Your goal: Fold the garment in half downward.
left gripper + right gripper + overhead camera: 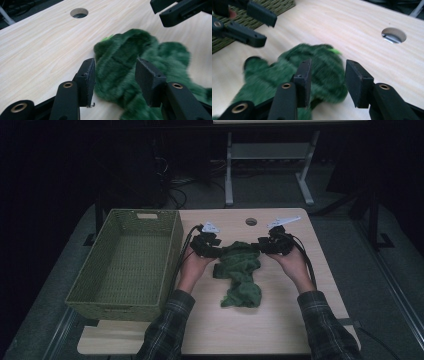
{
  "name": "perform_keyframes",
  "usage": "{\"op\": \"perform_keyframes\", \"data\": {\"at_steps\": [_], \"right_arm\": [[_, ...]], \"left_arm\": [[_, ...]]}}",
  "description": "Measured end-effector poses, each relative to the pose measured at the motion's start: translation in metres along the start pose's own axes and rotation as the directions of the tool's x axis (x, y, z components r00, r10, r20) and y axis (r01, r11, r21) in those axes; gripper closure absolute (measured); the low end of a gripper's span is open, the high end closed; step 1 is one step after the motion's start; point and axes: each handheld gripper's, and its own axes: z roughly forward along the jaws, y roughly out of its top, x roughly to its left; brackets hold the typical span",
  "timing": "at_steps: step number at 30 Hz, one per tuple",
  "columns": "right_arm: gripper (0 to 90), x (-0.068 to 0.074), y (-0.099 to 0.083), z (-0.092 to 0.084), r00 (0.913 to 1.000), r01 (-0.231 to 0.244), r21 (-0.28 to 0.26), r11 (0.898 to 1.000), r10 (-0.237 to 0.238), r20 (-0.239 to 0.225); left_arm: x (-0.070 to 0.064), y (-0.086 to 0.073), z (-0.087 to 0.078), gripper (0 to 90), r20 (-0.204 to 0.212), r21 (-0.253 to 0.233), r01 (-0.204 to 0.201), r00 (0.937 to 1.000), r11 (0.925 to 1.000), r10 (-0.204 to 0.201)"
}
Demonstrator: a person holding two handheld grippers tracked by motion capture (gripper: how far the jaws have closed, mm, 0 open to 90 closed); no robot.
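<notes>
Dark floor surrounds one pale wooden table (280,315) in the high view, with a metal frame (270,165) standing behind it at twelve o'clock. One woven green basket (127,262) sits along the table's nine-o'clock edge, overhanging it. One round cable hole (251,221) lies near the far edge. One crumpled green cloth (240,275) lies at the table's middle, with bare wood open toward six o'clock and three o'clock. Two hands hold two grippers: the left gripper (220,251) meets the cloth's top at about ten o'clock, the right gripper (259,247) at about two o'clock, so the two face each other across the bunched top edge.

From the left gripper view, the left gripper (115,75) has its jaws half spread, and a fold of cloth (125,57) fills the gap; the left pad touches the pile, while the other stands just beside it, so a firm pinch cannot be told. The hole (79,12) lies at eleven o'clock, and the right gripper's jaws (180,11) at one o'clock.

From the right gripper view, the right gripper (327,82) stands partly spread over the cloth's edge (322,67); the left pad touches cloth, the right pad is over bare wood. The hole (393,35) lies at two o'clock, the basket (269,10) and left gripper (255,25) at ten o'clock.
</notes>
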Motion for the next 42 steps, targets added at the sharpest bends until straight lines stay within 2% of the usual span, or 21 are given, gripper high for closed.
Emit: {"op": "perform_keyframes", "data": {"at_steps": [1, 2, 3, 7, 13, 20, 21, 22, 24, 26, 27, 28, 30, 31, 36, 40, 41, 42], "right_arm": [[56.1, -0.004, 0.001, 0.008, 0.9999, -0.015, 0.025, 1.000, 0.015, -0.001], [56.1, -0.004, 0.001, 0.008, 0.9999, -0.015, 0.025, 1.000, 0.015, -0.001], [56.2, -0.008, 0.000, 0.015, 0.9999, -0.017, 0.032, 0.999, 0.017, 0.000], [56.6, -0.015, -0.003, 0.028, 0.9995, -0.028, 0.050, 0.998, 0.027, 0.013], [56.6, -0.022, -0.011, 0.040, 0.9989, -0.046, 0.091, 0.995, 0.047, 0.000], [59.8, -0.026, -0.017, 0.047, 0.9986, -0.054, 0.122, 0.991, 0.054, 0.002], [62.6, -0.026, -0.019, 0.048, 0.9987, -0.051, 0.123, 0.991, 0.051, 0.006], [62.6, -0.026, -0.019, 0.048, 0.9987, -0.051, 0.123, 0.991, 0.051, 0.006], [66.6, -0.027, -0.019, 0.050, 0.9986, -0.054, 0.128, 0.990, 0.054, 0.004], [67.2, -0.026, -0.019, 0.051, 0.9985, -0.054, 0.132, 0.990, 0.054, 0.005], [72.9, -0.026, -0.020, 0.054, 0.9987, -0.052, 0.139, 0.989, 0.052, 0.005], [72.9, -0.026, -0.020, 0.054, 0.9987, -0.052, 0.139, 0.989, 0.052, 0.005], [78.6, -0.025, -0.020, 0.055, 0.9990, -0.045, 0.142, 0.989, 0.045, 0.004], [84.2, -0.024, -0.020, 0.054, 0.9992, -0.040, 0.142, 0.989, 0.040, 0.004], [86.4, -0.023, -0.017, 0.048, 0.9989, -0.044, 0.125, 0.991, 0.045, -0.006], [86.5, -0.025, -0.012, 0.039, 0.9979, -0.061, 0.087, 0.994, 0.063, -0.017], [86.5, -0.025, -0.007, 0.033, 0.9973, -0.067, 0.067, 0.995, 0.069, -0.023], [86.5, -0.025, -0.007, 0.033, 0.9973, -0.067, 0.067, 0.995, 0.069, -0.023]], "left_arm": [[0.003, -0.001, 0.004, 50.5, -0.002, 0.004, 0.001, 1.0000, 1.0000, -0.001], [0.005, -0.002, 0.007, 50.5, -0.005, 0.009, 0.005, 1.0000, 0.9999, -0.005], [0.009, -0.004, 0.014, 50.6, -0.006, 0.015, 0.017, 0.9998, 0.9997, -0.017], [0.016, -0.008, 0.024, 50.9, -0.003, 0.031, 0.032, 0.9995, 0.9990, -0.032], [0.023, -0.018, 0.042, 50.9, 0.019, 0.064, 0.049, 0.9985, 0.9967, -0.051], [0.026, -0.025, 0.054, 53.7, 0.037, 0.105, 0.059, 0.9973, 0.9927, -0.064], [0.026, -0.026, 0.054, 58.2, 0.038, 0.107, 0.057, 0.9974, 0.9926, -0.062], [0.026, -0.026, 0.055, 58.2, 0.038, 0.108, 0.064, 0.9969, 0.9921, -0.069], [0.025, -0.025, 0.057, 63.9, 0.049, 0.109, 0.059, 0.9967, 0.9923, -0.065], [0.024, -0.025, 0.057, 69.5, 0.052, 0.104, 0.066, 0.9961, 0.9924, -0.071], [0.024, -0.025, 0.058, 72.2, 0.061, 0.117, 0.057, 0.9961, 0.9916, -0.064], [0.024, -0.025, 0.058, 75.7, 0.061, 0.117, 0.057, 0.9961, 0.9916, -0.064], [0.024, -0.025, 0.058, 78.6, 0.061, 0.124, 0.055, 0.9961, 0.9907, -0.063], [0.024, -0.025, 0.058, 84.4, 0.061, 0.127, 0.049, 0.9965, 0.9907, -0.057], [0.024, -0.020, 0.050, 86.7, 0.055, 0.103, 0.058, 0.9964, 0.9929, -0.064], [0.023, -0.009, 0.040, 86.9, 0.049, 0.062, 0.044, 0.9977, 0.9971, -0.047], [0.021, -0.002, 0.034, 86.9, 0.042, 0.041, 0.036, 0.9984, 0.9985, -0.038], [0.021, -0.002, 0.034, 86.9, 0.042, 0.041, 0.036, 0.9984, 0.9985, -0.038]]}}
